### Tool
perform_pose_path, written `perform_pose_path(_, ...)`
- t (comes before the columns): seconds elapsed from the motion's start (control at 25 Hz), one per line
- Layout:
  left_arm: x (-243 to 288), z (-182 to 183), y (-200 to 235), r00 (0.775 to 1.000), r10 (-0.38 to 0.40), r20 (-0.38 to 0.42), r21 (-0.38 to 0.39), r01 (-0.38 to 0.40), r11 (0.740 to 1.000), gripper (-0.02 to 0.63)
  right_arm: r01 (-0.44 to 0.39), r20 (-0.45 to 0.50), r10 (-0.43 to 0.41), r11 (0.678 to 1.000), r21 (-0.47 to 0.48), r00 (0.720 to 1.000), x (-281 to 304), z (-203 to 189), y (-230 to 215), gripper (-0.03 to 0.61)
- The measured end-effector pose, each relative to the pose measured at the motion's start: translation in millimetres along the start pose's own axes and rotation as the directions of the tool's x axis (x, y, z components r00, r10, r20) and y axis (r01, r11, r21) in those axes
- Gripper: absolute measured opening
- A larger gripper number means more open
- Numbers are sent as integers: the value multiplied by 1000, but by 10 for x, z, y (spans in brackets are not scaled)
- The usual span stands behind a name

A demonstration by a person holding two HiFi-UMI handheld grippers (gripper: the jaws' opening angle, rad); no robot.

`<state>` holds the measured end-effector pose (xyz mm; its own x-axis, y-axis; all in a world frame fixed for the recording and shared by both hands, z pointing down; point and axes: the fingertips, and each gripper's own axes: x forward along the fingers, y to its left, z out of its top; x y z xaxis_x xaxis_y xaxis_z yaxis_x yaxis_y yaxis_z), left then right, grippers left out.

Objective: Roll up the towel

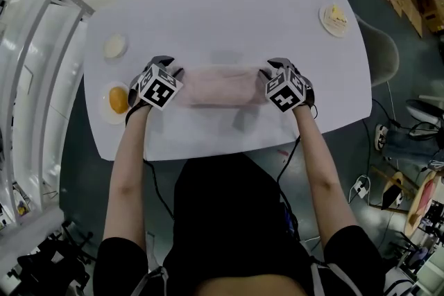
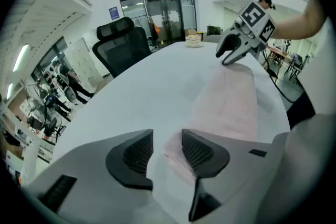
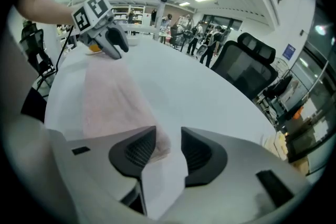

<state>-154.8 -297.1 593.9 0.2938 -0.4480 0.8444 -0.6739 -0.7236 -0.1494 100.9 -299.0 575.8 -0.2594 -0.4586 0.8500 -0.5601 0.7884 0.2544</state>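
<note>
Pink towel (image 1: 218, 85) is laid on table (image 1: 229, 17); L gripper (image 2: 167, 150) & R gripper (image 3: 169, 150) are held part-open (nothing clamped), towel ends between jaws.

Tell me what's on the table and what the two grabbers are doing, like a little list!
table: white
towel: pink, lying on the table from one gripper to the other
left gripper: jaws apart at the towel's end, not pinching
right gripper: jaws apart at the other end, not pinching
left plates: one pale, one with a round orange thing
far right plate: yellowish food
</note>
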Motion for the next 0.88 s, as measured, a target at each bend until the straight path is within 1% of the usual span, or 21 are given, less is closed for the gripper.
perform_pose_path(0.04, -33, 21, 15, 1000, 1, 16, -24, -1, 1000, 193, 3, 14, -4, 1000, 24, 1000, -39, 11, -27, 169)
perform_pose_path(0.08, -75, 41, 31, 1000, 2, 31, -46, 0, 999, 219, 9, 28, -11, 999, 44, 1000, -88, 25, -59, 169)
perform_pose_path(0.16, -183, 89, 71, 998, 4, 59, -81, 1, 997, 232, 22, 58, -27, 996, 81, 998, -197, 60, -129, 169)
perform_pose_path(0.24, -315, 137, 129, 996, 14, 89, -115, -4, 993, 233, 7, 85, -18, 992, 123, 996, -299, 97, -146, 179)
perform_pose_path(0.28, -383, 154, 162, 994, 21, 109, -136, -6, 991, 234, -17, 97, 3, 989, 148, 995, -341, 118, -115, 264)
perform_pose_path(0.32, -451, 167, 186, 991, 24, 131, -159, -3, 987, 247, -47, 113, 27, 984, 173, 993, -385, 145, -70, 310)
perform_pose_path(0.44, -677, 207, 153, 979, 7, 202, -232, 41, 972, 249, -113, 201, 63, 962, 248, 978, -577, 260, 50, 310)
perform_pose_path(0.52, -836, 235, 90, 969, -11, 246, -262, 78, 962, 249, -155, 265, 75, 943, 294, 961, -731, 339, 134, 310)
perform_pose_path(0.6, -980, 273, 24, 956, -34, 293, -287, 122, 950, 249, -206, 332, 90, 919, 335, 939, -876, 432, 226, 310)
perform_pose_path(0.68, -1129, 324, -48, 934, -57, 354, -324, 179, 929, 249, -269, 402, 107, 888, 372, 909, -1022, 530, 344, 311)
perform_pose_path(0.8, -1384, 395, -136, 893, -72, 444, -373, 258, 891, 249, -347, 498, 108, 840, 418, 860, -1264, 696, 511, 311)
perform_pose_path(0.88, -1550, 421, -197, 874, -70, 482, -380, 280, 881, 249, -375, 545, 90, 816, 439, 834, -1429, 787, 587, 311)
